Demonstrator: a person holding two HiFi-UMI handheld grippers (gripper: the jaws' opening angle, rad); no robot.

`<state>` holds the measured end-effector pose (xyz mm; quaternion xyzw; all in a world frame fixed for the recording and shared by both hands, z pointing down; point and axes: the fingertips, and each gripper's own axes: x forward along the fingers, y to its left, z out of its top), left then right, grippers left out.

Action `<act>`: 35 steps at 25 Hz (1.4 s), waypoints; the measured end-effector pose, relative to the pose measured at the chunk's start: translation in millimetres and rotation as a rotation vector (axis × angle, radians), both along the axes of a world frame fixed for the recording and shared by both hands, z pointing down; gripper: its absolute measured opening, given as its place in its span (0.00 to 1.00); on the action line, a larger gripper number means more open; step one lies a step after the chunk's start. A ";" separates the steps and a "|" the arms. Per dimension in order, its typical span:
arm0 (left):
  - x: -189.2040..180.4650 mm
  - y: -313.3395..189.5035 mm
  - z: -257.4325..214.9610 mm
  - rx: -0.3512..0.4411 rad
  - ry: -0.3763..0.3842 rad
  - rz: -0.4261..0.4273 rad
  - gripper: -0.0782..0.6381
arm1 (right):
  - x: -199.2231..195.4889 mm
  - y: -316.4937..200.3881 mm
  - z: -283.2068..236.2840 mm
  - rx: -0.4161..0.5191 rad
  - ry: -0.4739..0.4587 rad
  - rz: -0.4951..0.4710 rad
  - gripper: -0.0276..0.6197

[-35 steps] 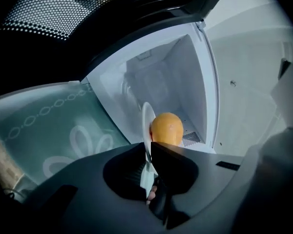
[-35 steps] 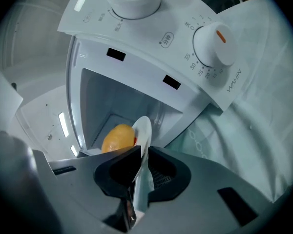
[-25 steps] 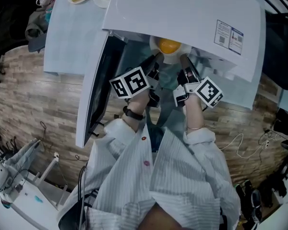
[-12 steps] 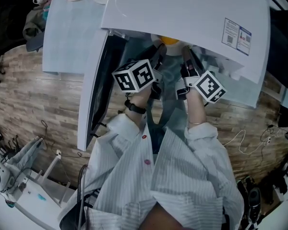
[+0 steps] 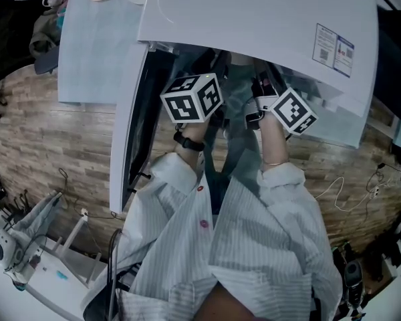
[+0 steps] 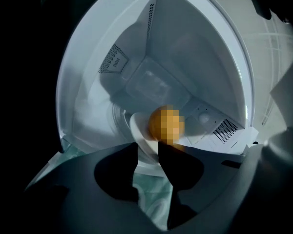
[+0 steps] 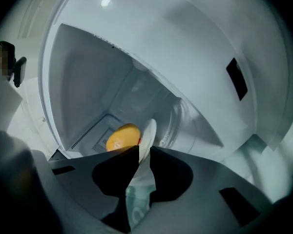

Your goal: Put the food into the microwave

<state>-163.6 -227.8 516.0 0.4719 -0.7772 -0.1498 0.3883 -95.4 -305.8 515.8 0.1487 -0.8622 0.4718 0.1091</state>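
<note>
1. Food: orange food [image 7: 123, 136] sat on a white plate [image 7: 149, 133], both already inside the microwave [image 5: 254, 19] cavity, low over the glass turntable [image 7: 180, 123]. Couldn't tell if the plate was fully down on it.
2. Key relation: plate's near rim lay right at both sets of jaw tips, dead ahead, w/ the food just beyond, at lower centre of each gripper view. Plate is round, so no long axis to line up.
3. Right hand-held gripper [image 7: 142, 150]: jaws narrow, pinched on the rim, which I saw edge-on.
4. Left hand-held gripper [image 6: 147, 147]: jaws had just been opening. They stood apart w/ the rim showing in the gap, pads not pressing it.
5. Pose: at head view centre both hands were side by side, reaching under the microwave's top edge, pointing in & slightly down. Door [image 5: 130, 112] stood open at frame left.
6. My read: only the right one held, so the release hung on it. After that, a straight pull-back w/o clipping the rim.
</note>
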 end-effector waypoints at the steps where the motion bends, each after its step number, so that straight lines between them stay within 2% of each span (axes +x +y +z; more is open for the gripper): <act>1: -1.6 -0.1 0.1 -0.008 -0.009 0.003 0.28 | -1.7 -0.3 0.0 0.004 0.000 -0.001 0.16; 7: -8.7 0.7 -0.4 -0.042 -0.042 0.024 0.29 | -8.8 0.1 -0.9 0.002 -0.014 0.004 0.16; 20: -14.5 4.4 2.4 -0.043 -0.021 0.032 0.32 | -17.0 -1.2 -4.4 0.039 -0.015 0.033 0.16; 23: -12.0 4.7 5.6 -0.063 -0.028 0.041 0.33 | -17.0 -4.6 -3.8 0.091 0.013 0.037 0.16; 28: -18.8 6.8 2.4 -0.099 -0.104 0.038 0.33 | -18.0 -15.5 -7.1 0.237 0.076 0.029 0.16; 32: -21.0 5.7 4.9 -0.084 -0.086 0.033 0.33 | -22.7 -17.1 -9.6 0.372 0.141 -0.019 0.17; 35: -18.1 4.4 6.0 -0.086 -0.085 0.042 0.33 | -24.4 -15.6 -7.6 0.431 0.190 -0.039 0.19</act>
